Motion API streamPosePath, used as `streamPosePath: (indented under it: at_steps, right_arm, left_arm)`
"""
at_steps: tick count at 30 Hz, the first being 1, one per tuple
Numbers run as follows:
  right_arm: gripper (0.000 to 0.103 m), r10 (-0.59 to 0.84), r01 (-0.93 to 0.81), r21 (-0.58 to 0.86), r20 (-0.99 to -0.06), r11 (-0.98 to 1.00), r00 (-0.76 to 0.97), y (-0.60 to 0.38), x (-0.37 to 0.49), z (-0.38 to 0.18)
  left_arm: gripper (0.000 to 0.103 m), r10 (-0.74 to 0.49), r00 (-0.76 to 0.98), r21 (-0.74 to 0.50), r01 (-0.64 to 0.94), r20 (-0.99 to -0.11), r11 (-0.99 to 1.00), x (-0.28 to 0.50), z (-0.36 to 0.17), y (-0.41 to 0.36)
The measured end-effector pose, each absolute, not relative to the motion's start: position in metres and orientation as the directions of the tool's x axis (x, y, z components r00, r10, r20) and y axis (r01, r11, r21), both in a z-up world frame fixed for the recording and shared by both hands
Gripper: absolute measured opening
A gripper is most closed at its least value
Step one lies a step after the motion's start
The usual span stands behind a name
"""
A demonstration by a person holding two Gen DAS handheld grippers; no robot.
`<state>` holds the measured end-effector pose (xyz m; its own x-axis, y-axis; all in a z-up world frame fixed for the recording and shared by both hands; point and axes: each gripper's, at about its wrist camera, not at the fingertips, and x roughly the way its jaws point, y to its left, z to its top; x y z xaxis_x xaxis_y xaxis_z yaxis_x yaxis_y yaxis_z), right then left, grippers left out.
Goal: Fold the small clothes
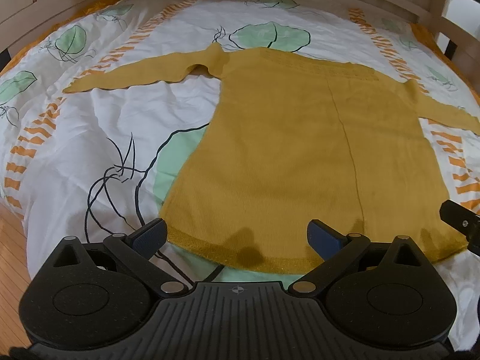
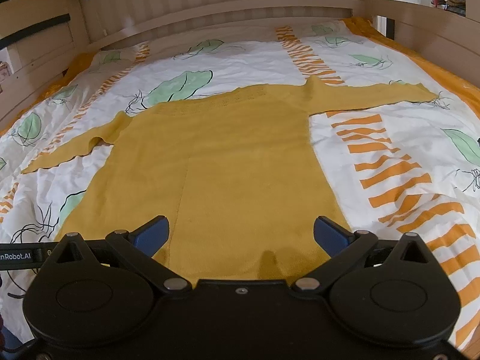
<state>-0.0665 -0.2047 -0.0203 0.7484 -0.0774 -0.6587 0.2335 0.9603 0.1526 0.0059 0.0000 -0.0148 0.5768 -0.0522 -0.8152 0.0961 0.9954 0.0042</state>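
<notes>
Wooden bed frame (image 2: pixel 210 15) around a mattress; white duvet cover (image 1: pixel 90 126) with green leaves and orange stripes spread over it, somewhat creased.

Mustard-yellow sweater (image 1: pixel 300 150) lies flat on the duvet, unfolded. Hem toward both cameras, neckline toward the slatted headboard, so its long axis runs from foot to head of the bed. Both sleeves stretched out sideways, well apart from the body. A crease line runs lengthwise down the body.

Left tool (image 1: pixel 237 237): jaws spread wide, nothing between them. It hovers at the hem's left portion; the left pad sits beside the sweater's bottom-left corner, the right pad over the hem band. Contact with the cloth cannot be told.

Right tool (image 2: pixel 241 234): jaws likewise wide, empty, over the hem's right portion, both blue pads above yellow knit. Its black edge shows at the right of the left wrist view.
</notes>
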Motion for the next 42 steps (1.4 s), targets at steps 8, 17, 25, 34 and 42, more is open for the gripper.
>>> streamPosePath:
  at_steps: [8, 17, 25, 34, 42]
  right_arm:
    - [0.103, -0.077, 0.232, 0.151, -0.660, 0.961, 0.747, -0.205, -0.065, -0.021]
    - [0.103, -0.075, 0.232, 0.152, -0.661, 0.961, 0.746, -0.205, -0.064, -0.021]
    - [0.103, -0.080, 0.223, 0.143, -0.649, 0.964, 0.757, -0.203, -0.062, -0.016]
    - [0.103, -0.061, 0.207, 0.155, -0.639, 0.966, 0.767, -0.207, -0.059, -0.003]
    - [0.103, 0.021, 0.184, 0.248, -0.646, 0.951, 0.763, -0.217, -0.038, -0.001]
  left_arm:
    - [0.101, -0.057, 0.570, -0.004, 0.093, -0.820, 0.996, 0.009, -0.015, 0.000]
    - [0.101, -0.062, 0.569, -0.009, 0.095, -0.820, 0.995, 0.011, -0.013, 0.000]
    - [0.101, -0.075, 0.579, -0.024, 0.097, -0.812, 0.995, 0.014, -0.006, 0.001]
    - [0.101, -0.092, 0.594, -0.049, 0.088, -0.800, 0.995, 0.022, 0.006, 0.005]
    - [0.101, -0.096, 0.607, -0.065, 0.074, -0.789, 0.995, 0.035, 0.011, 0.010]
